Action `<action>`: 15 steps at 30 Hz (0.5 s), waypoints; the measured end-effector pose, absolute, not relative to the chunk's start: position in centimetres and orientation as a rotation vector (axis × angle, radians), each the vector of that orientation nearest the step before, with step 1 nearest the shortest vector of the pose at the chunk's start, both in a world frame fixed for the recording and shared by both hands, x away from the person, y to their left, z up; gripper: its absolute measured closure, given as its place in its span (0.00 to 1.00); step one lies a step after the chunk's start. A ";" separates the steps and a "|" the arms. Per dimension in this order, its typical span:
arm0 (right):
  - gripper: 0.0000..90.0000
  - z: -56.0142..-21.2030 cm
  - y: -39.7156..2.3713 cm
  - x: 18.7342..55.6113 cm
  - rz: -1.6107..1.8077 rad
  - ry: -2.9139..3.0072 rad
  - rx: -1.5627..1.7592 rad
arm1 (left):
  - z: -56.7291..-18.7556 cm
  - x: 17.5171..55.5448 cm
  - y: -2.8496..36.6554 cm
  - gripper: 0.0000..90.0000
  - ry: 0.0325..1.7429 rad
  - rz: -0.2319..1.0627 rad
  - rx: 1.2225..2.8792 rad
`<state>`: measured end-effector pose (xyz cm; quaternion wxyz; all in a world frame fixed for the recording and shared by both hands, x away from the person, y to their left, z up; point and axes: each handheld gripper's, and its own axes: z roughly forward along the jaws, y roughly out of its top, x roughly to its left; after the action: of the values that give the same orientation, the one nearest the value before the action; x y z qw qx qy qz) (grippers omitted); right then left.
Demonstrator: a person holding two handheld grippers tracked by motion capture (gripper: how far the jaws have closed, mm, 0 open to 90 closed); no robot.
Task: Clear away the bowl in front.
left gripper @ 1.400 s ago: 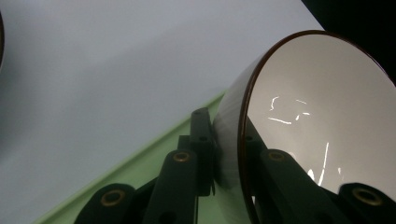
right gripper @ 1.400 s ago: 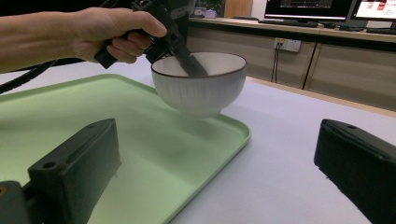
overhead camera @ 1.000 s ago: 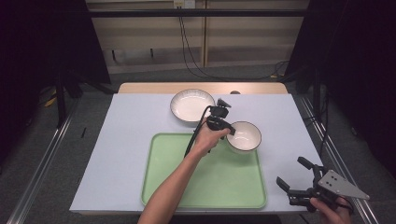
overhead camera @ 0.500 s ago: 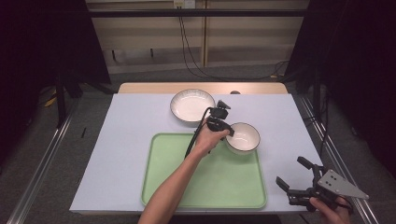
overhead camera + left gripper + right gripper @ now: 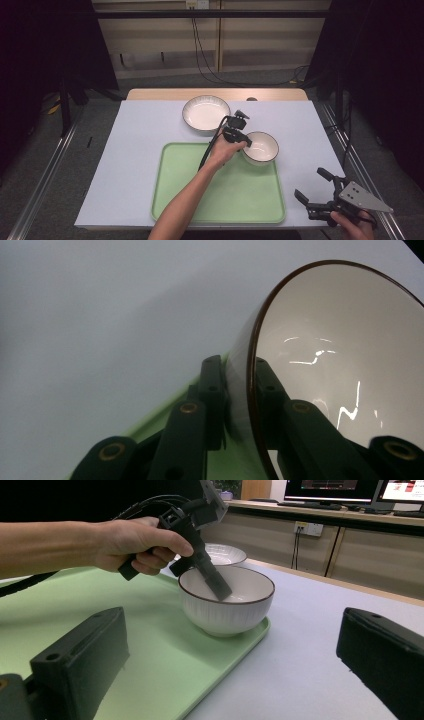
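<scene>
A small white bowl with a dark rim (image 5: 262, 148) sits on the far right corner of the green tray (image 5: 220, 200). My left gripper (image 5: 247, 143) is shut on its near-left rim, one jaw inside and one outside. In the left gripper view the pads (image 5: 214, 390) press the bowl wall (image 5: 330, 350). These jaws have just been opening slightly, with the rim still between them. The right gripper view shows the same grip on the bowl (image 5: 227, 605). My right gripper (image 5: 311, 184) is open near the table's front right corner, its fingers (image 5: 85, 650) empty.
A larger white bowl (image 5: 206, 114) stands on the pale sheet behind the tray, close to the left hand. The tray's near part is bare. The table's right edge runs just past my right gripper. Cables hang at the back.
</scene>
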<state>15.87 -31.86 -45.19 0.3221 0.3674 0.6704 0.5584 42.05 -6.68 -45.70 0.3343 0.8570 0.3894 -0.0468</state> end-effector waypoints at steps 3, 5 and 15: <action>0.00 -45.2 -31.9 15.9 1.467 1.752 0.971 | -45.5 42.0 -6.6 0.77 0.987 -0.091 2.242; 0.00 -45.2 -32.0 15.8 1.465 1.756 0.966 | -45.5 41.8 -6.6 0.71 0.957 -0.071 2.230; 0.00 -45.2 -31.9 15.8 1.467 1.750 0.967 | -44.8 41.2 -6.5 0.20 0.868 0.037 2.220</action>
<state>15.82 -31.89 -45.16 0.3250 0.3687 0.6675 0.5594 41.19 -6.50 -44.83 0.3697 0.8652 0.3384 0.0145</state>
